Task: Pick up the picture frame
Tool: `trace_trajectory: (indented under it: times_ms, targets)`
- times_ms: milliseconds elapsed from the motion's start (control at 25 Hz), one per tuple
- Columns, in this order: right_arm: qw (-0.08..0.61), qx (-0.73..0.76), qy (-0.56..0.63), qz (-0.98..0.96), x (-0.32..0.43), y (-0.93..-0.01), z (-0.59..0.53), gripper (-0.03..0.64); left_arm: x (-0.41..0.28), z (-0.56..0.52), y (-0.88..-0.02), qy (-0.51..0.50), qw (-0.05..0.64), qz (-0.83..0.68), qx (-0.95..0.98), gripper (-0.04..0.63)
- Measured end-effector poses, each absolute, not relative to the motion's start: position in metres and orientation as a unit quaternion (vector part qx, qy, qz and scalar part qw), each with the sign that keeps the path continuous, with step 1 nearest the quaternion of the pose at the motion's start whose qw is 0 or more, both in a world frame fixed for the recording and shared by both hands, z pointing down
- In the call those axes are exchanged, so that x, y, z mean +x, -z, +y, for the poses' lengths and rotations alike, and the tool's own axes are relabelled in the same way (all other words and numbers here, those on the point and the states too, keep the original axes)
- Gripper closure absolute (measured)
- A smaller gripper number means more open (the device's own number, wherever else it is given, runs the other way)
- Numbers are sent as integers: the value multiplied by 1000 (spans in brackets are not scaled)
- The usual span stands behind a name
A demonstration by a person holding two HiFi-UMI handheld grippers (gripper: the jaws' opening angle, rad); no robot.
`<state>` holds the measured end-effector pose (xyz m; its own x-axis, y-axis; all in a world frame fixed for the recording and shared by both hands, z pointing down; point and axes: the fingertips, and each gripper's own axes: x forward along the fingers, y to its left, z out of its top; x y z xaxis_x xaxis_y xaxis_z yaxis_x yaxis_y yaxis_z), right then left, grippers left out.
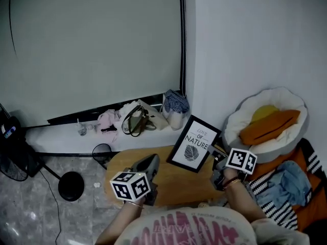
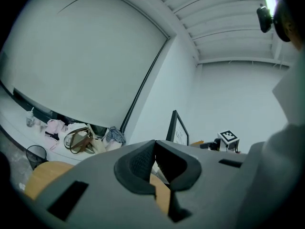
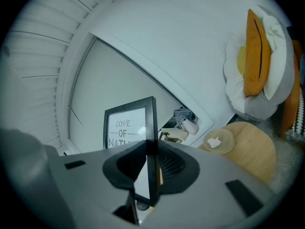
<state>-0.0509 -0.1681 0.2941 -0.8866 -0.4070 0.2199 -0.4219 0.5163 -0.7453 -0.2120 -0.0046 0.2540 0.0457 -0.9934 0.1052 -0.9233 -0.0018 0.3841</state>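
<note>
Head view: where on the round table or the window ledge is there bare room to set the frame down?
The table is bare around the left gripper, up to the picture frame that the right gripper holds. The window ledge is free at its left end. Its right half is crowded with bags, and the cushioned seat fills the right side.

The person wears a pale top [image 1: 189,228] printed with large pink lettering, and a thin bracelet [image 1: 232,182] circles the right wrist. The left gripper [image 1: 152,160] and the right gripper [image 1: 215,168] each have a grey shell with black textured pads. Each also carries a white cube [image 1: 130,184] bearing black square markers.
</note>
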Motion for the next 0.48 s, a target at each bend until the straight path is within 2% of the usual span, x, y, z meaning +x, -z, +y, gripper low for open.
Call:
trace_trajectory:
  times_ms: [480]
  targets:
    - [-64,222,-440,-868,-25,-246,-164,538,-196,8,-222,116,154,-677,710,592]
